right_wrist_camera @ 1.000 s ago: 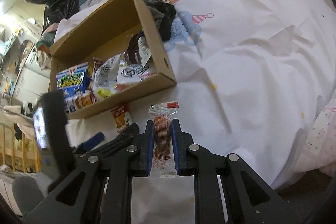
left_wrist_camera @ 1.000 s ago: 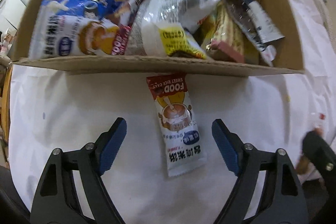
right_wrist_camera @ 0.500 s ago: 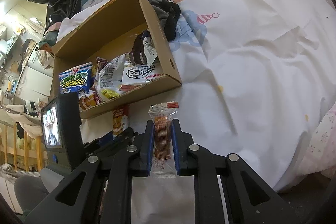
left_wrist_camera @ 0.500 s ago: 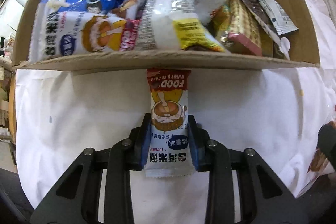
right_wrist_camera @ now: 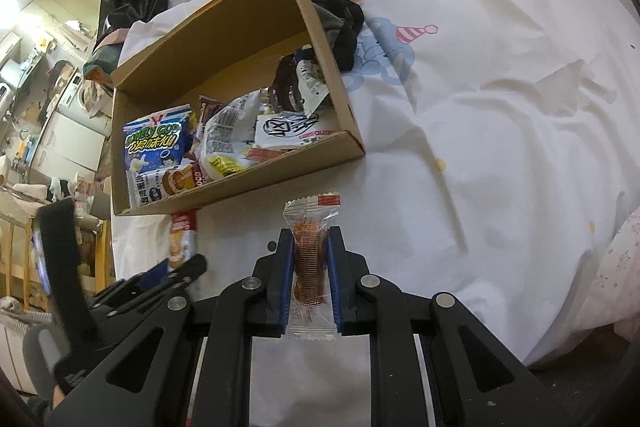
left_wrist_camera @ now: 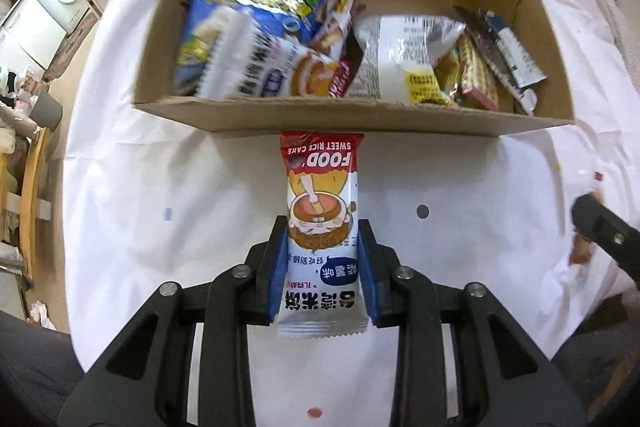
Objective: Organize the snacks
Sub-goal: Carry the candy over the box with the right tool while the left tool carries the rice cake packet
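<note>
the left gripper (left_wrist_camera: 322, 267) clenches the rice cake packet (left_wrist_camera: 321, 227) just short of the cardboard box (left_wrist_camera: 360, 113), right gripper (right_wrist_camera: 311, 281) grasping a clear-wrapped snack (right_wrist_camera: 310, 267); the packet's tip could snag the near wall.

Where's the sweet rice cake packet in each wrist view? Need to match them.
Left wrist: sweet rice cake packet at centre, clamped in the left gripper, red end toward the cardboard box.
Right wrist: same packet at lower left, just below the box's near wall, with the left gripper on it.
Shared landmark: the box's near wall; the blue snack bag sits in its left end.
</note>
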